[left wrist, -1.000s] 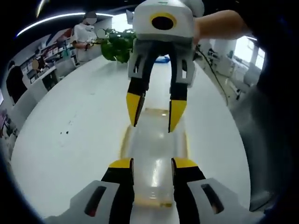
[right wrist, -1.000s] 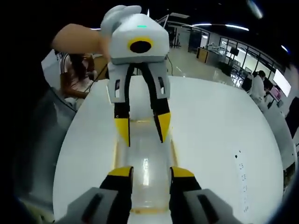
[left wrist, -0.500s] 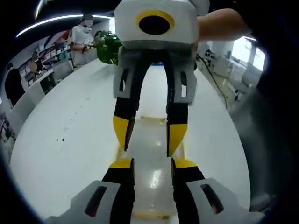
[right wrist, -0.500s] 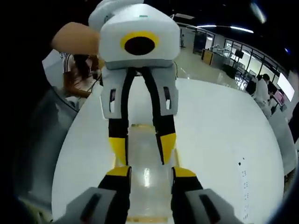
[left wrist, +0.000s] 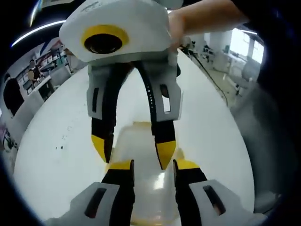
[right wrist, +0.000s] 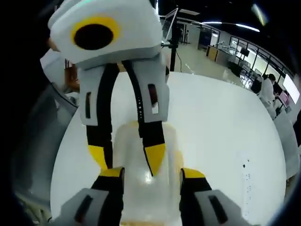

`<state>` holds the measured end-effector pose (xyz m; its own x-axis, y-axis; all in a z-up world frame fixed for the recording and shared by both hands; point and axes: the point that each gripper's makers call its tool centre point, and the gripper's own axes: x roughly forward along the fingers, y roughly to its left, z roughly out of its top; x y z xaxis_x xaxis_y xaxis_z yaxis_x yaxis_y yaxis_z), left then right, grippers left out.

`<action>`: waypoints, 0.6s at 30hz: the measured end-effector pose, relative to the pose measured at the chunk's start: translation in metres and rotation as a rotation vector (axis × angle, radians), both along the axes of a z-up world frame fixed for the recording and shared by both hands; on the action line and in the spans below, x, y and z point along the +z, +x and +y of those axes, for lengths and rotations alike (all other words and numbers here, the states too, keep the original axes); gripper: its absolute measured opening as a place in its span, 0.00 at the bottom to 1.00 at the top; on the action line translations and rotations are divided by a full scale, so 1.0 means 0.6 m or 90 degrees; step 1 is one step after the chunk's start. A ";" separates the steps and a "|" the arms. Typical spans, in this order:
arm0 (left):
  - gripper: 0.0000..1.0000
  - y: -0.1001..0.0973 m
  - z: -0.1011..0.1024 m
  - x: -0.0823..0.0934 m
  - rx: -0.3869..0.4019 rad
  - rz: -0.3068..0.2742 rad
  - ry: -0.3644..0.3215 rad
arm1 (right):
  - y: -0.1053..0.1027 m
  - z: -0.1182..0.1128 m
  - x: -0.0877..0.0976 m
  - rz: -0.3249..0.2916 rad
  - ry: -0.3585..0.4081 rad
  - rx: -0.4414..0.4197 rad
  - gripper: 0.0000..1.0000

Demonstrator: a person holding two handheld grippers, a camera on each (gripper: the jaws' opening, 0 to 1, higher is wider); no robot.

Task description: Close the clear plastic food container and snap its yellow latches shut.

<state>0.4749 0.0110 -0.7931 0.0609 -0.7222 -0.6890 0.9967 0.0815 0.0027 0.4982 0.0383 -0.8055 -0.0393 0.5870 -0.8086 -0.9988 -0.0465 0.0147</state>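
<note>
A clear plastic food container (left wrist: 141, 139) with yellow edging lies on the white table (left wrist: 51, 136), its lid down. My left gripper (left wrist: 154, 165) is open low over the near end of the lid. The right gripper (left wrist: 132, 150) comes in from the top, open, its yellow tips just ahead of mine over the same lid. In the right gripper view the container (right wrist: 157, 134) runs under my open right gripper (right wrist: 152, 174). The left gripper (right wrist: 127, 157) faces it, tips almost meeting. A yellow latch (left wrist: 141, 125) shows at the far end; whether it is snapped I cannot tell.
A person's hand (left wrist: 207, 16) holds the right gripper. The round table's edge (left wrist: 237, 141) curves along the right, with floor and chairs beyond. People (right wrist: 268, 89) stand by desks at the far right. Small dark specks (left wrist: 60, 148) mark the tabletop.
The two grippers have closed in on each other along the container lid. Each looms much larger in the other's view, and their yellow tips now nearly meet. Both stay open.
</note>
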 end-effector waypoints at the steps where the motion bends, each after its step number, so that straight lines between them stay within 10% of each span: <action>1: 0.31 -0.005 -0.005 0.006 0.003 0.009 -0.015 | 0.000 -0.002 -0.003 -0.001 -0.010 0.005 0.47; 18: 0.35 -0.030 0.001 -0.007 0.015 -0.076 0.030 | 0.014 -0.002 -0.017 0.015 -0.062 0.018 0.58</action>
<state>0.4570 0.0117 -0.7974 0.1608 -0.6870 -0.7086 0.9869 0.1022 0.1249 0.5068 0.0370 -0.8154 -0.0743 0.5039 -0.8605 -0.9965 -0.0711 0.0444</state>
